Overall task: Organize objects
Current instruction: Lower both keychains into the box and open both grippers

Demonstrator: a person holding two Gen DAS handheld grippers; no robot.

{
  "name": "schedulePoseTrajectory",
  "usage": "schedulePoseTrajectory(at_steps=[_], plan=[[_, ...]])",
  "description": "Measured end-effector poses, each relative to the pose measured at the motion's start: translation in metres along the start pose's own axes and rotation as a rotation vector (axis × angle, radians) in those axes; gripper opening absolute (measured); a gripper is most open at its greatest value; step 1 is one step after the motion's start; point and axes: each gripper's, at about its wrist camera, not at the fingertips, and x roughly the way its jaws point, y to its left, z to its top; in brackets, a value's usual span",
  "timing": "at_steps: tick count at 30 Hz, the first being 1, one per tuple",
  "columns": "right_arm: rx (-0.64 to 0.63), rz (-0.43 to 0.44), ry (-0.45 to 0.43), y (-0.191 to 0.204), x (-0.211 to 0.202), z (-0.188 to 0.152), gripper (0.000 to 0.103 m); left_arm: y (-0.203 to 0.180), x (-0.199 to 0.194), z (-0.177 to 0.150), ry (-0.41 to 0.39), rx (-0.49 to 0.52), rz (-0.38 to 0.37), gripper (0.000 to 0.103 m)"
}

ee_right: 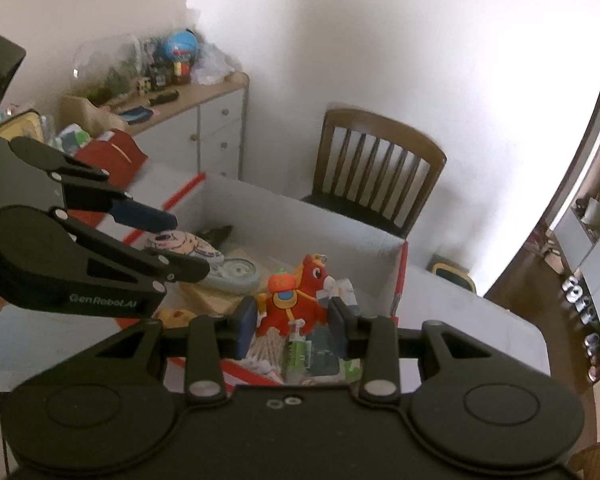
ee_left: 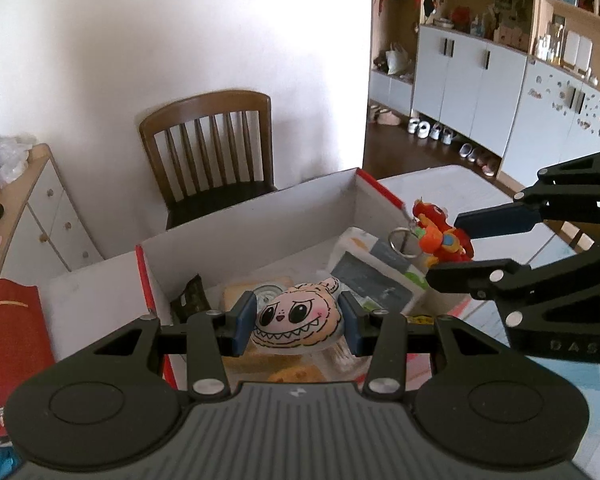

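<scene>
Wooden chair against white wall; sideboard cluttered; shoes under cabinets.

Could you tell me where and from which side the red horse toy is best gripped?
Across its plump body, as the right gripper holds it now: pads on its two flanks, coming from behind. The red horse toy has a loose key ring, a poor grip.

Bright room with white wall and wooden furniture

A dark wooden slat-back chair stands against the white wall; a drawer cabinet sits left, white cupboards line the dark wooden floor.
</scene>
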Motion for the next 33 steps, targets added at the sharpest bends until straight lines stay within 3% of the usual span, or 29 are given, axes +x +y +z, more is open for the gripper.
schedulePoseTrajectory(at_steps=[19, 23, 33], plan=[[0.125, -0.06, 0.189, -0.025, 0.086, -0.018, 0.039, 0.003, 0.088, 0.006, 0.141, -0.005, 0.016, 0.044], [0.136, -0.058, 0.211, -0.026, 0.094, -0.023, 0.036, 0.006, 0.099, 0.0, 0.177, -0.005, 0.014, 0.044], [0.159, -0.025, 0.21, -0.026, 0.093, -0.026, 0.044, 0.011, 0.11, -0.01, 0.226, -0.017, 0.011, 0.044]])
